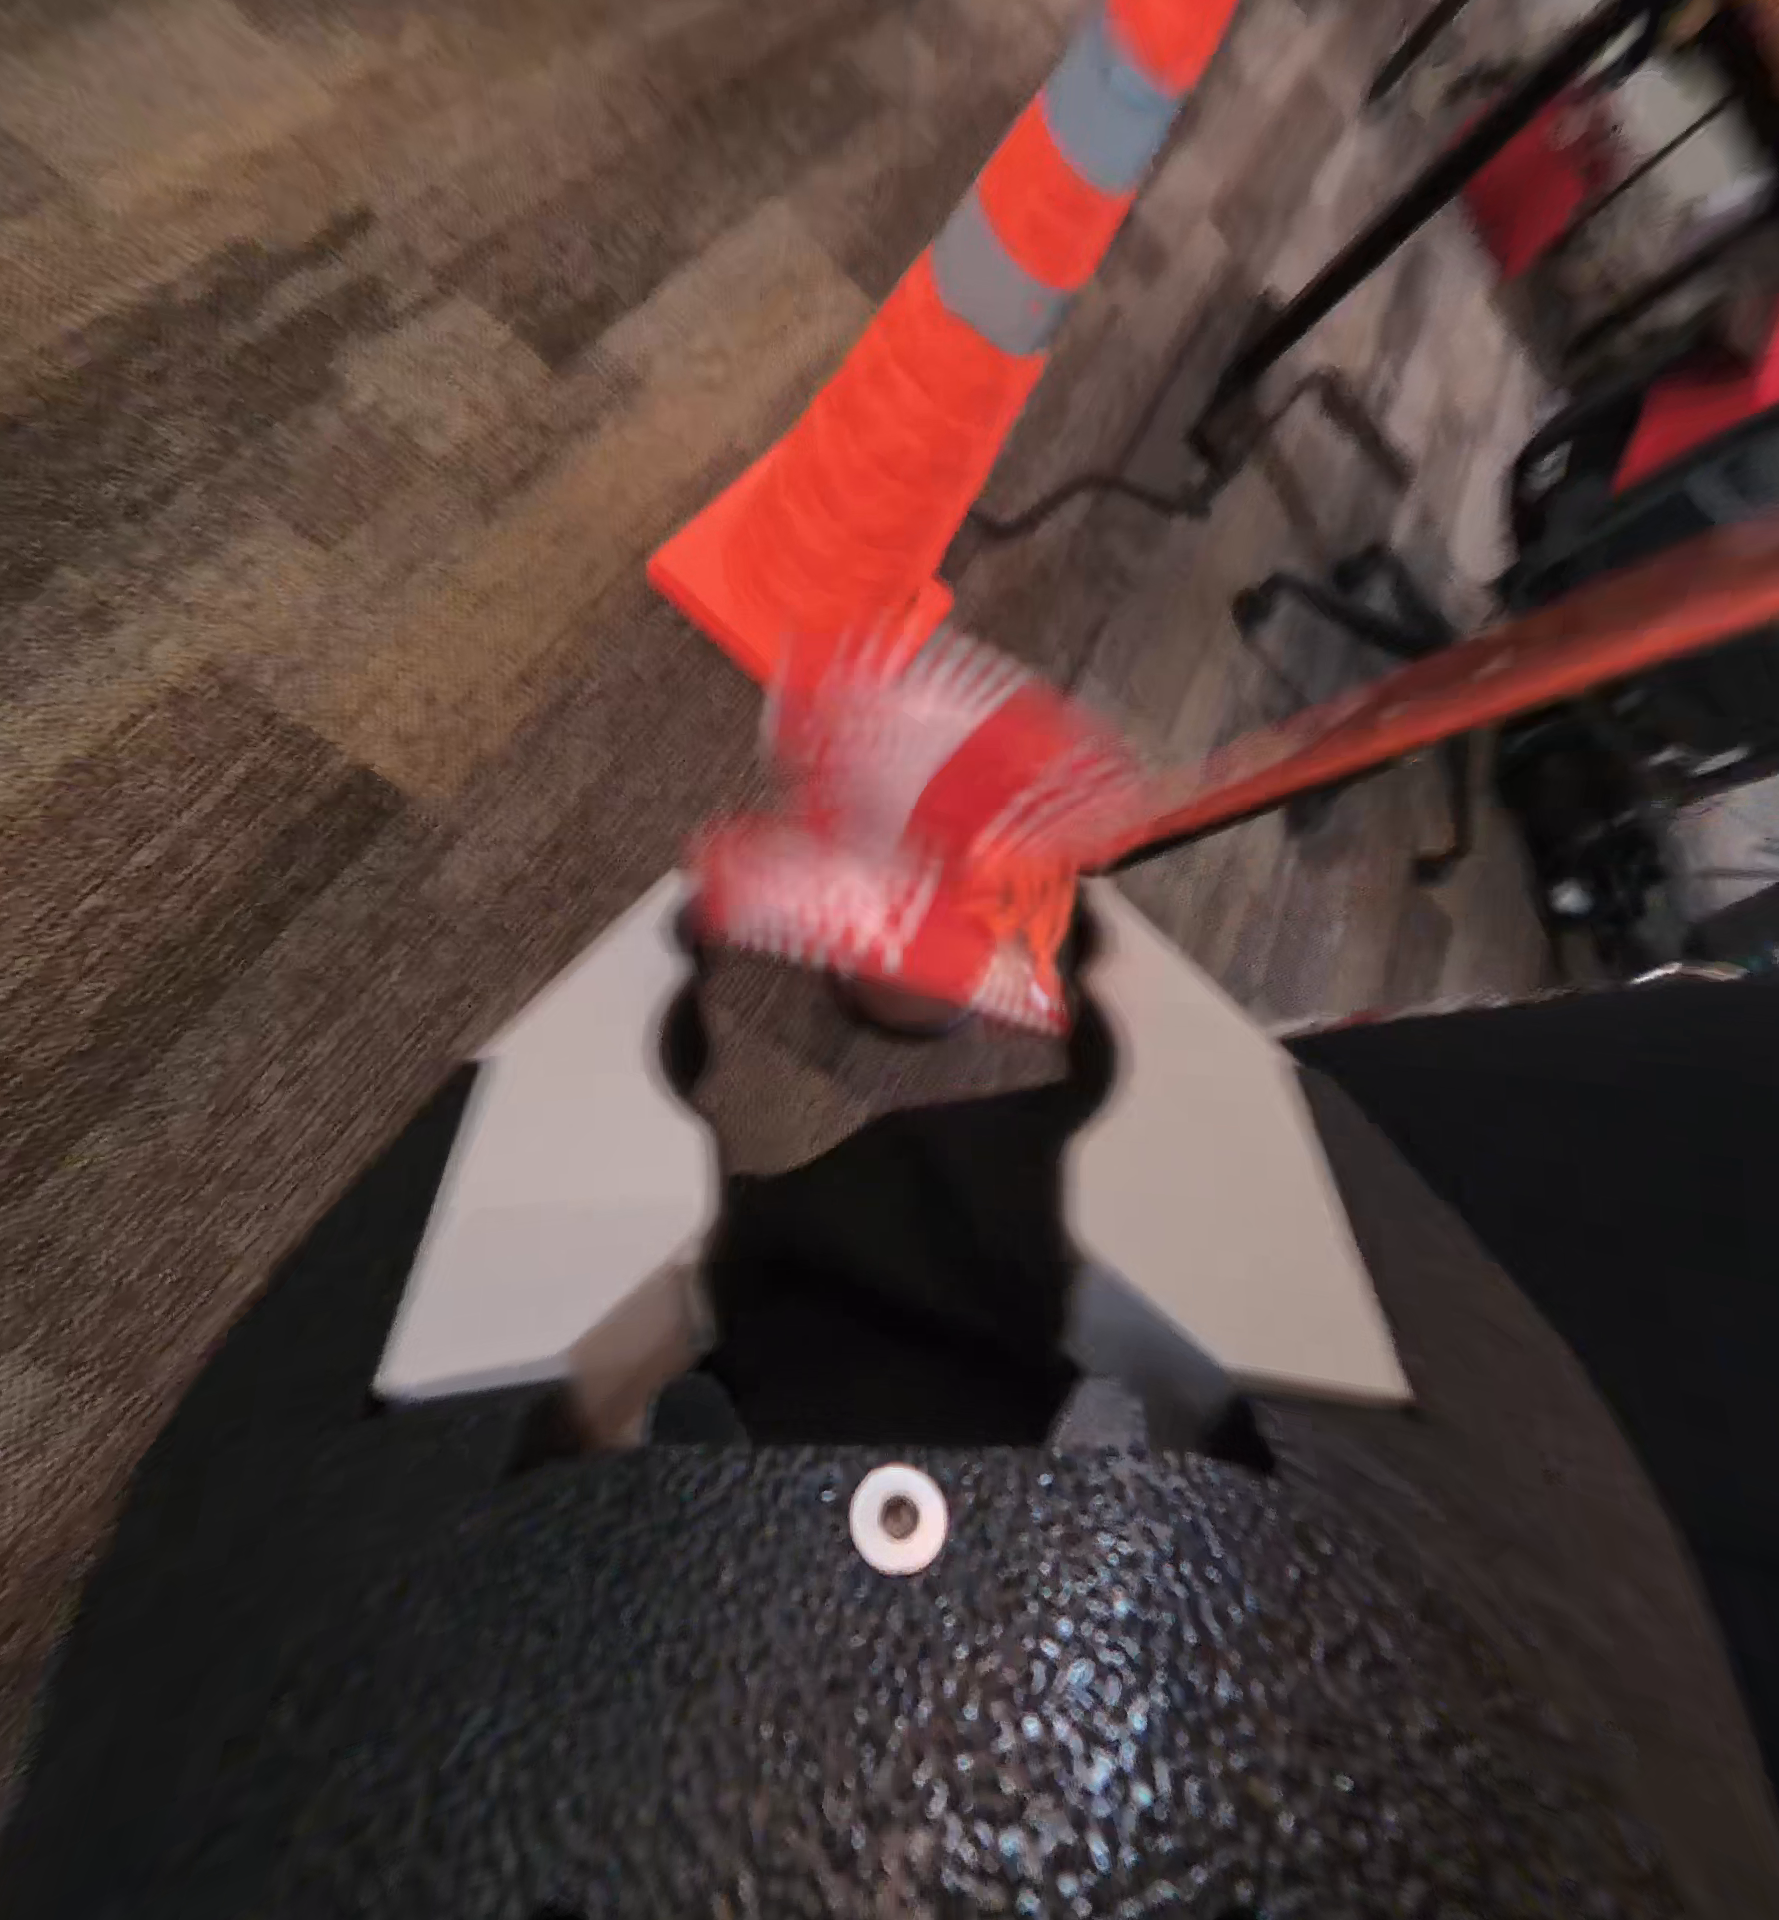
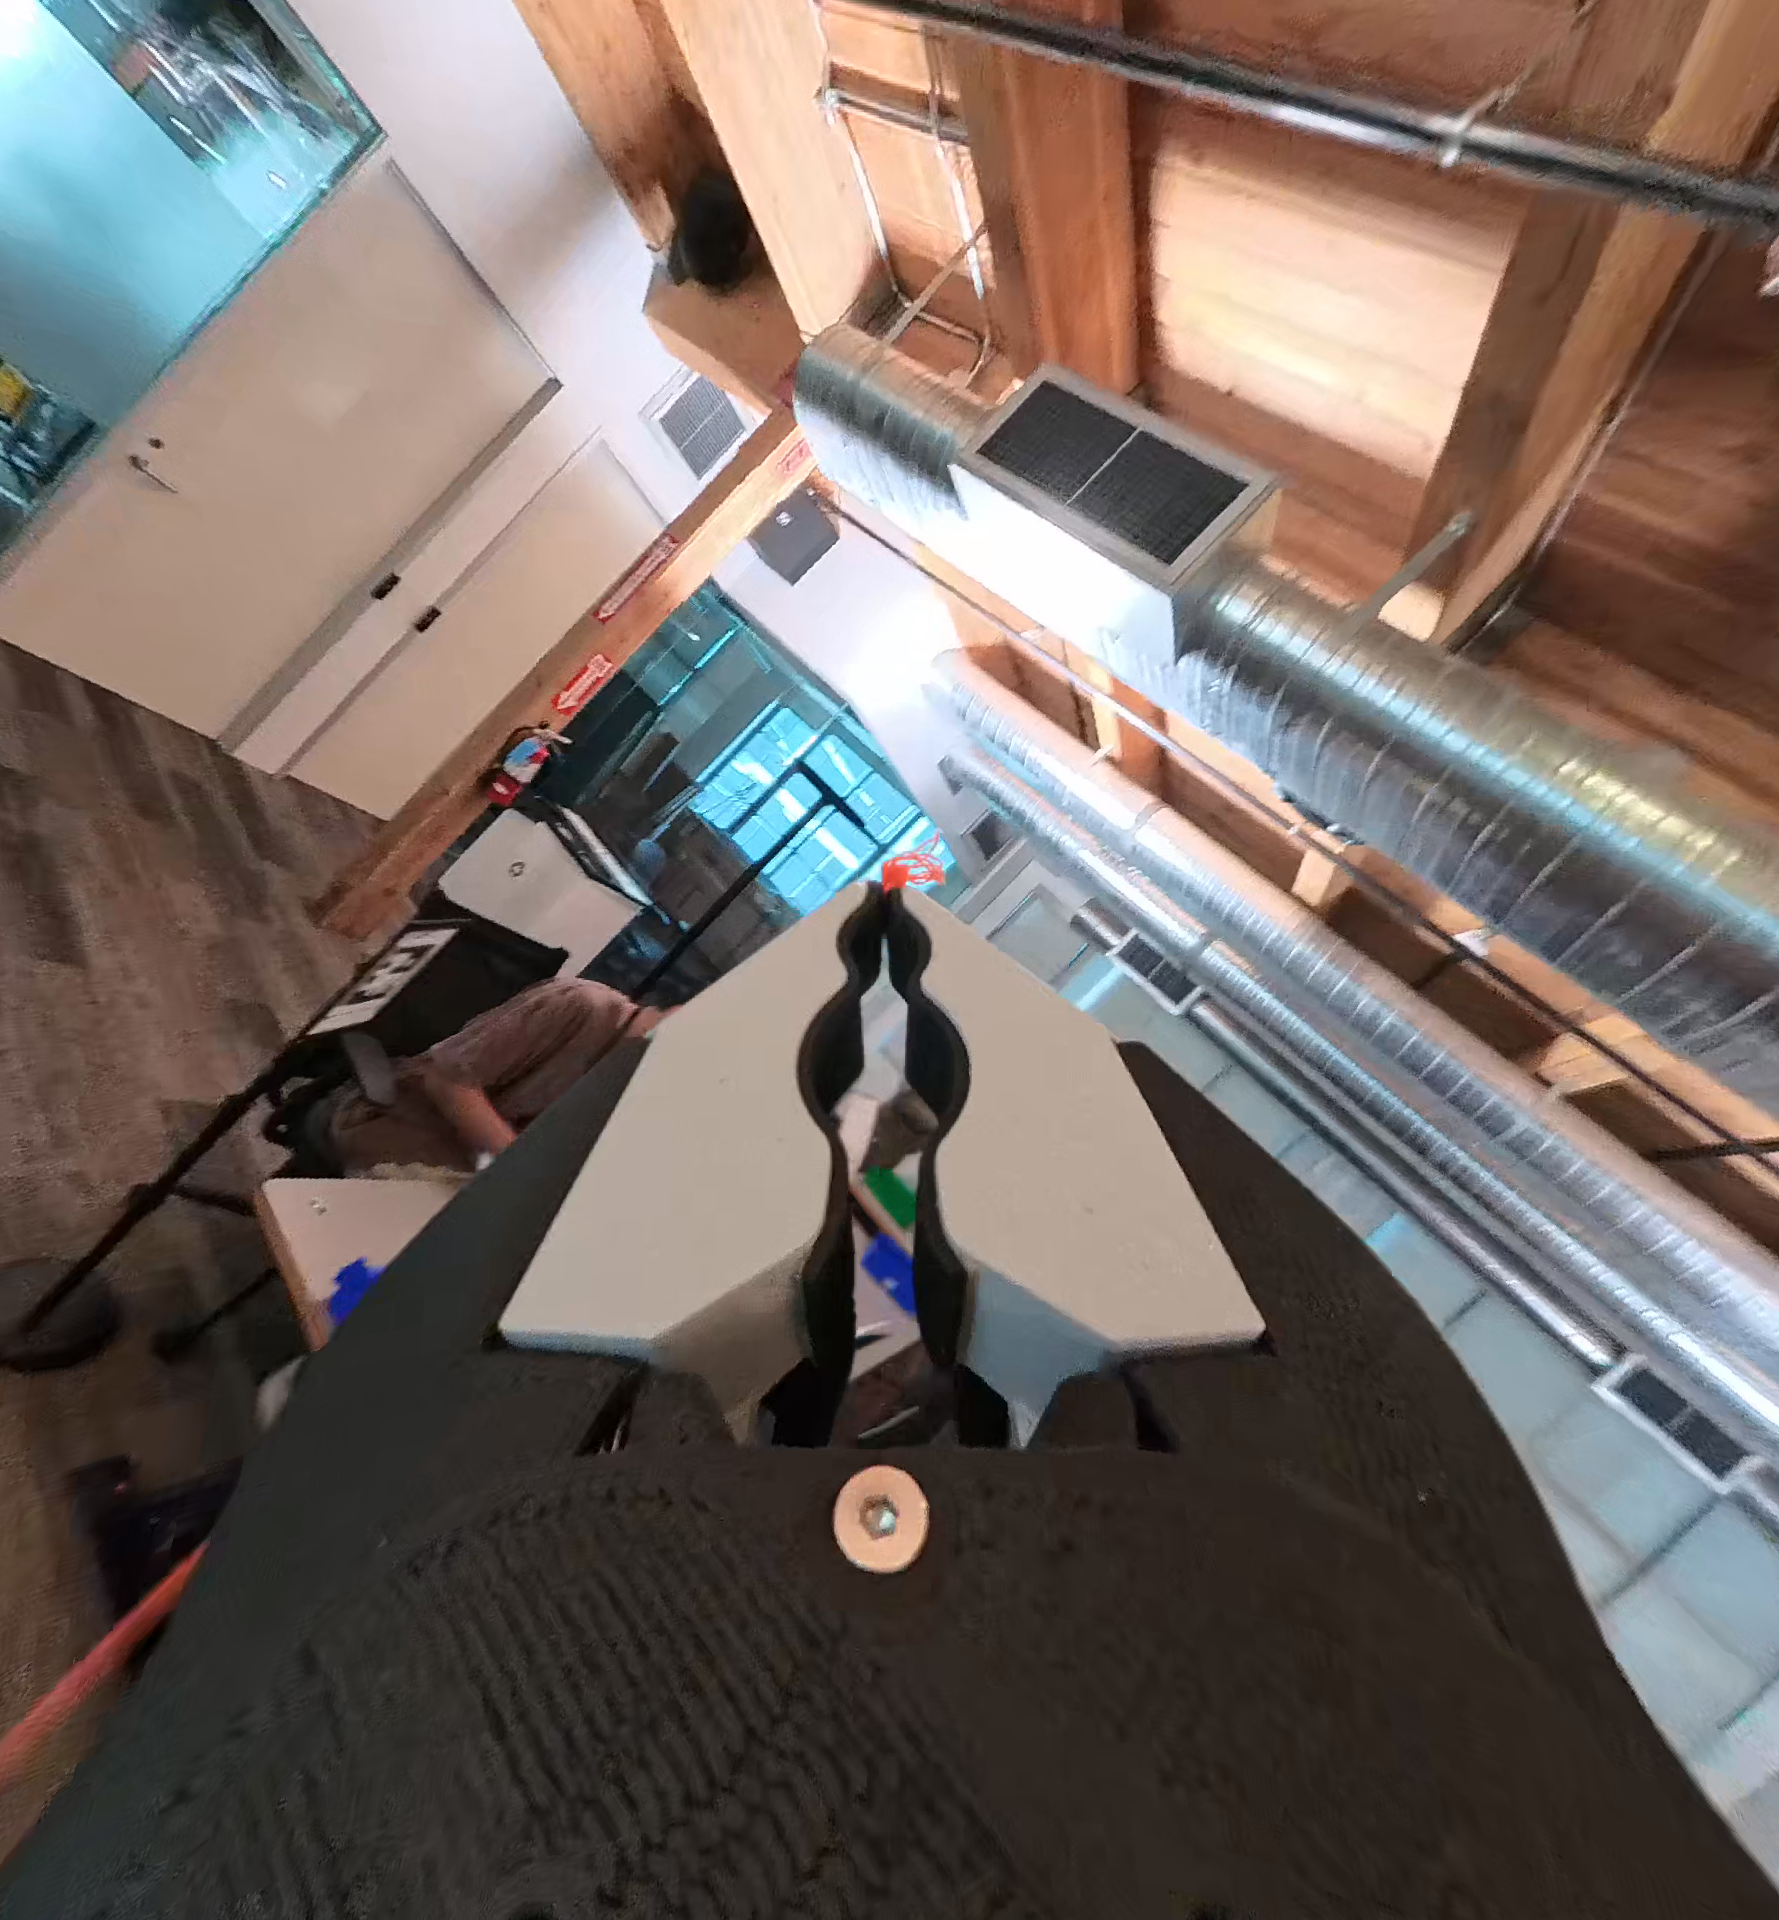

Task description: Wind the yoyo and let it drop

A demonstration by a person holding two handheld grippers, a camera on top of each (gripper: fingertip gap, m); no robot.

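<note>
Left gripper points down at the carpet floor, fingers set wide, w/ the red-and-white yoyo right at the tips, smeared by motion blur. Can't tell whether the fingers actually touch it or it hangs just past them; the gap looks about as wide as the yoyo body. An orange string runs taut from the yoyo up and off toward the right edge of the left wrist view.

Right gripper is tipped up toward the ceiling ducts, fingers pinched narrow on the frayed orange string end, which pokes out just past the tips. So the right holds the string's free end high; yoyo sits low at the left.

Judgement: blur suggests the yoyo is spinning or swinging, so this is either mid-wind or around the drop; can't say which.

To do it well:
- Keep the right pinch firm. Only a short tuft shows beyond the tips, so slip is the main risk.
- Hold the right hand steady and high so the string stays taut and lays in the yoyo groove, not over a rim.
- If winding, turn the yoyo w/ the left in even wraps, no slack.
- For the drop, have the left fingers well clear so neither tip clips the yoyo, and keep it off the orange cone nearby.
</note>
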